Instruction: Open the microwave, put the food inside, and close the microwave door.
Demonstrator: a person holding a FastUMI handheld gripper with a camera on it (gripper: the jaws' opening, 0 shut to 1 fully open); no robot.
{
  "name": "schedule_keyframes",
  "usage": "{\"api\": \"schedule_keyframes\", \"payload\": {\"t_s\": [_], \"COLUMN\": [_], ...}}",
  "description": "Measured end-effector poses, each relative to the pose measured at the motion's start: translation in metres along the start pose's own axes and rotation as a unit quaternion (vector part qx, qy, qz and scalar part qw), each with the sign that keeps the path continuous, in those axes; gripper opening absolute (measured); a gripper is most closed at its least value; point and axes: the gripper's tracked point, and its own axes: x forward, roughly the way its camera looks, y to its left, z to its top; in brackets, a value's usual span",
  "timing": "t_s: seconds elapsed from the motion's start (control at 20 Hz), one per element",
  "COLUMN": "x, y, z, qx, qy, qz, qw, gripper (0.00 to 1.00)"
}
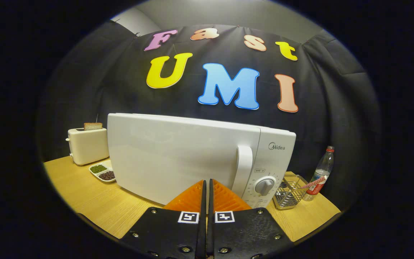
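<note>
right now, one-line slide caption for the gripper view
Shut gripper faces the closed microwave, left of its door handle, toaster beyond.

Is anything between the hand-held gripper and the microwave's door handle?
Nothing visible. The hand-held gripper, fingers closed together and holding nothing, points at the shut microwave door; the door handle is just ahead, slightly to the right.

The gripper (207, 187) is built of two dark plates fastened with bright screws, each marked by a square black-and-white tag; ribbed, wedge-shaped fingers are pressed together.
</note>
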Motion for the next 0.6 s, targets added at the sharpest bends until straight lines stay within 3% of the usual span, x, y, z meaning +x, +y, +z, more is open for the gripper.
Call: {"api": "schedule_keyframes", "payload": {"t_s": [0.2, 0.45, 0.6], "x": [-0.070, -0.165, -0.216], "y": [0.005, -0.004, -0.020], "z": [0.012, 0.022, 0.030], "qx": [0.005, 0.058, 0.052], "qy": [-0.015, -0.024, -0.037], "qz": [0.034, 0.081, 0.084], "qw": [0.999, 0.995, 0.994], "gripper": [0.02, 0.02, 0.02]}}
